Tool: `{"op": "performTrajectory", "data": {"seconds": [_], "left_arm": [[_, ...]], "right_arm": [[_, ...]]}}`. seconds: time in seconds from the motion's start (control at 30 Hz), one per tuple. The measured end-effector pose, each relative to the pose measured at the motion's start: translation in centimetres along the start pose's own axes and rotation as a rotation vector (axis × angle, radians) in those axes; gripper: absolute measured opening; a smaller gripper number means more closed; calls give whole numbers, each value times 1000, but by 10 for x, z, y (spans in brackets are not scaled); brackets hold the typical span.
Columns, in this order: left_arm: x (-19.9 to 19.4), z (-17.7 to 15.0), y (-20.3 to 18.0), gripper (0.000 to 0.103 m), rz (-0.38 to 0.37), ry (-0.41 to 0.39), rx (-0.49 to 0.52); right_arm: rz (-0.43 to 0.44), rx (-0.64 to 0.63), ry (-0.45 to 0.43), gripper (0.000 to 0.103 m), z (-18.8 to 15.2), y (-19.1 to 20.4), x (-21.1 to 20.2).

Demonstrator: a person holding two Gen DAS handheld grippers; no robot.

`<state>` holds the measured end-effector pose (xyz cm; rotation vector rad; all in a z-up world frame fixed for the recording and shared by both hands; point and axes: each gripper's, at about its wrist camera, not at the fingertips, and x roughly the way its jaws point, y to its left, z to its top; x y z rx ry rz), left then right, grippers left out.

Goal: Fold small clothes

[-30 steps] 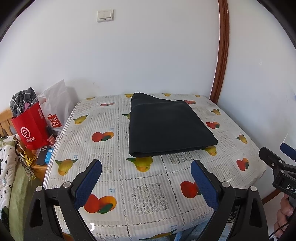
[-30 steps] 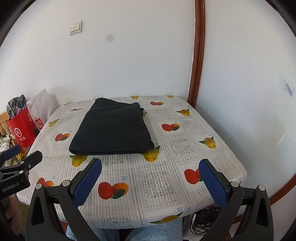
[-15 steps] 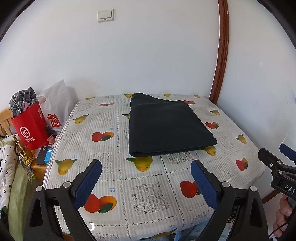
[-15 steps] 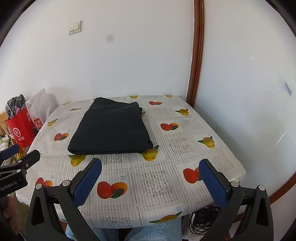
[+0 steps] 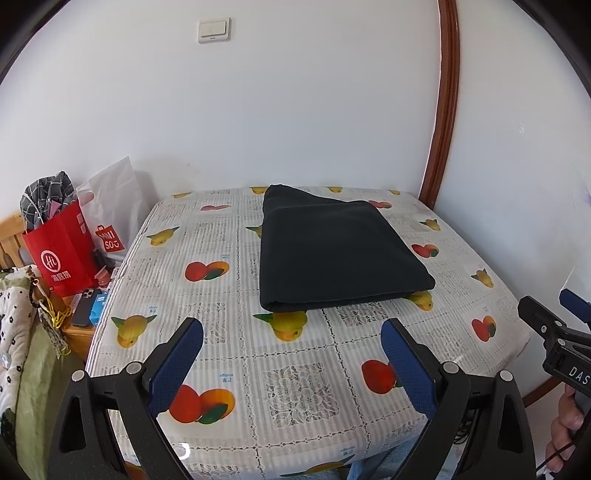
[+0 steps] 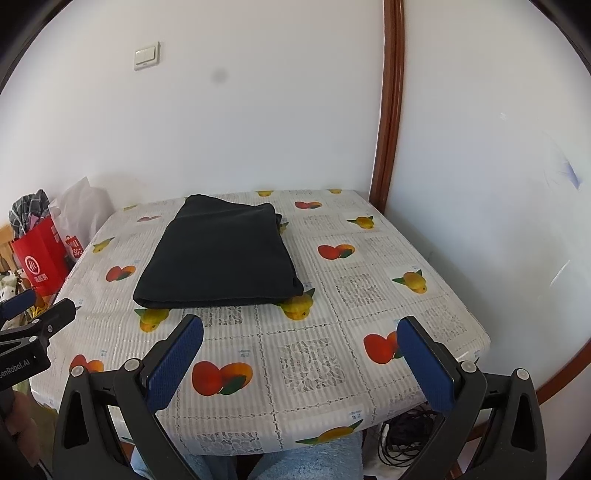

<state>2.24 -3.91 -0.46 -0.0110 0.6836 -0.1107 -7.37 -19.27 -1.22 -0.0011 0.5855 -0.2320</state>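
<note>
the dark folded garment [image 5: 340, 251] [image 6: 221, 254] lay flat on the surface [image 5: 303, 373] [image 6: 332, 354], which carried a fruit-print cloth. the garment sat toward the far half of the surface, nearer the wall than the near edge, with its folded edge facing the cameras. it partly covered two yellow fruit prints along that near edge.

the left tongs [image 5: 291, 358] were held over the near edge of the surface, short of the garment, with the blue pads [image 5: 173, 365] wide apart and nothing between them. the right tongs [image 6: 299, 362] were held the same way, pads [image 6: 424, 365] wide apart, empty, well apart from the garment.

left of the surface, beside the wall, stood a red paper bag [image 5: 61, 251] [image 6: 38, 258] with checked fabric in it, and a white bag [image 5: 110, 210] just behind it. a phone [image 5: 83, 306] lay on a wooden ledge below the red bag. a light switch [image 5: 214, 31] [image 6: 147, 56] was fixed on the wall above the garment.
</note>
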Motion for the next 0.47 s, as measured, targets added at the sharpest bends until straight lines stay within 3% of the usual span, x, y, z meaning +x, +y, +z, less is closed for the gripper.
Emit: {"op": "performTrajectory", "data": {"seconds": [0.47], "left_arm": [[11,4,6,97,-21,7,10]], "right_arm": [[25,-3,2,103,5,3,11]]}}
